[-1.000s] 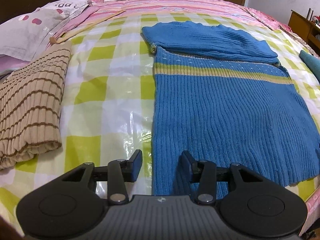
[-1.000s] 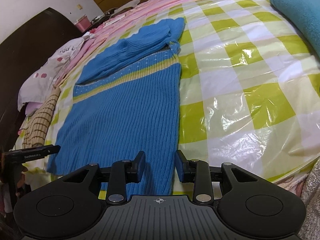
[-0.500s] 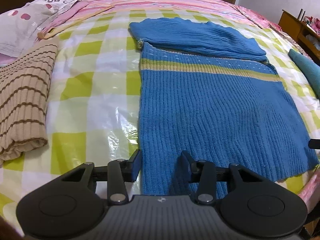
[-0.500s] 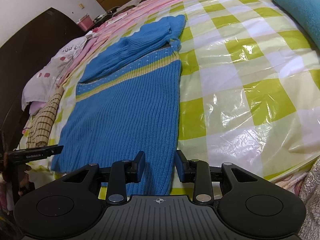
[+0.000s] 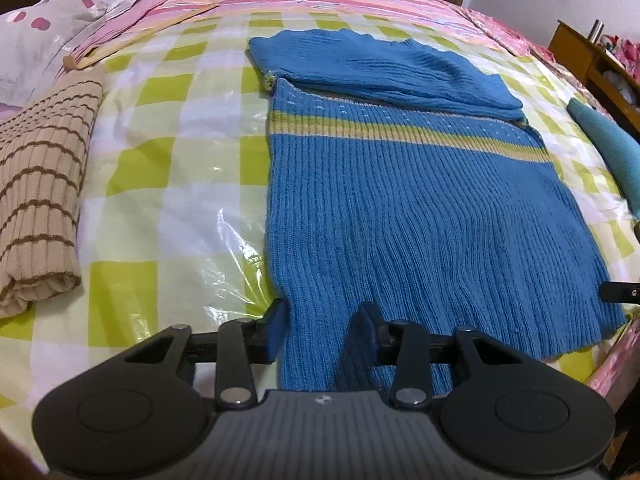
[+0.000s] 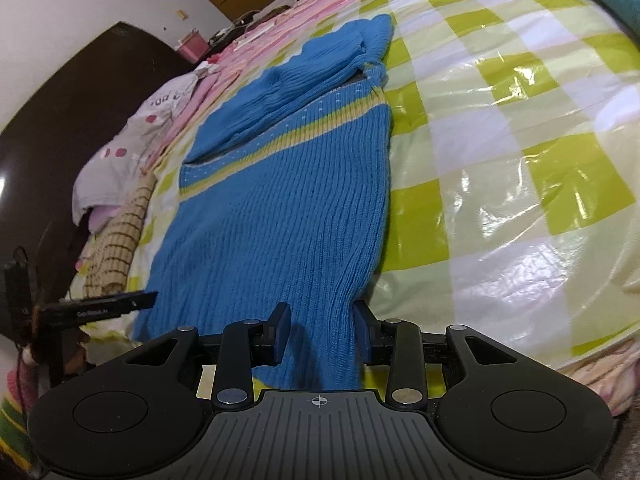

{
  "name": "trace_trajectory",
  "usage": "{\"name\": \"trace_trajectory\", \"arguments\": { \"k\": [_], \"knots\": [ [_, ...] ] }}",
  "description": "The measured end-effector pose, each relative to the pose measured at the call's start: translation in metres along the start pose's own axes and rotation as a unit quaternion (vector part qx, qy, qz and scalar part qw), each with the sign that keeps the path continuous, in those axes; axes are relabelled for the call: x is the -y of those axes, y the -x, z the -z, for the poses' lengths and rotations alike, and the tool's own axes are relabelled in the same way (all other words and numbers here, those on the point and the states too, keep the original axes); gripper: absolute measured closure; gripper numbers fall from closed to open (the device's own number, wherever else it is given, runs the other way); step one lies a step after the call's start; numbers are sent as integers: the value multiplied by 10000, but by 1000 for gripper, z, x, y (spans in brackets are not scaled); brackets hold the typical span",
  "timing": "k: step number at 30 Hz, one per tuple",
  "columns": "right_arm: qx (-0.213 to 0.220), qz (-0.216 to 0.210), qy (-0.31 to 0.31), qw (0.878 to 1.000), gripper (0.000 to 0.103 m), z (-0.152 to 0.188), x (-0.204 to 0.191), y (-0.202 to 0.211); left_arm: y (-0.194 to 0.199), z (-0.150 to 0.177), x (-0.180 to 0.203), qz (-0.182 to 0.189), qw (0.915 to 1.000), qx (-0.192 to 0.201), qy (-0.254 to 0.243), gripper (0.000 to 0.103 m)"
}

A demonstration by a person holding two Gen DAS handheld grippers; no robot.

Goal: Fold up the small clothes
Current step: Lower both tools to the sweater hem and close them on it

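Observation:
A blue ribbed sweater (image 5: 420, 208) with a yellow stripe lies flat on the checked bed cover, its sleeves folded across the top. It also shows in the right wrist view (image 6: 280, 216). My left gripper (image 5: 323, 322) is open, its fingers straddling the sweater's near left hem corner. My right gripper (image 6: 320, 326) is open, its fingers straddling the near right hem corner. The left gripper's finger (image 6: 104, 308) shows at the left in the right wrist view. The right gripper's finger (image 5: 620, 292) shows at the right edge in the left wrist view.
A folded beige striped sweater (image 5: 36, 184) lies at the left. A grey pillow (image 5: 52, 36) is behind it. A teal garment (image 5: 608, 148) lies at the right. The bed's near edge is just under both grippers. A wooden cabinet (image 5: 592, 60) stands far right.
Both grippers have moved forward and lower toward the sweater's hem. The hem corners now sit between the open fingers. The sweater has not moved.

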State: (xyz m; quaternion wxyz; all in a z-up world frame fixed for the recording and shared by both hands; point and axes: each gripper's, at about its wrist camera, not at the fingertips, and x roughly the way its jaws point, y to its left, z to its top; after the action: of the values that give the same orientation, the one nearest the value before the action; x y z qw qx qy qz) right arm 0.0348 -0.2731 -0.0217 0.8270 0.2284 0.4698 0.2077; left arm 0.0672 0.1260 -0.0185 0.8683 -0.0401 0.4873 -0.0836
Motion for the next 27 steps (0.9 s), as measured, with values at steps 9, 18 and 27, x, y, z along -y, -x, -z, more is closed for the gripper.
{"name": "trace_trajectory", "arguments": {
  "k": [9,18,27],
  "knots": [
    [65,-216,-77,9997,69,1,3,-2,1,1,0,170,9998,-13,113,76],
    [16,-319,-93,9994,69,-2,0,-10,-3,-2,4,54,9999,-134,59,74],
    [32,-441,-236,9987,91,-7,-2,-13,2,-5,-5,444,9981,-62,412,88]
  ]
}}
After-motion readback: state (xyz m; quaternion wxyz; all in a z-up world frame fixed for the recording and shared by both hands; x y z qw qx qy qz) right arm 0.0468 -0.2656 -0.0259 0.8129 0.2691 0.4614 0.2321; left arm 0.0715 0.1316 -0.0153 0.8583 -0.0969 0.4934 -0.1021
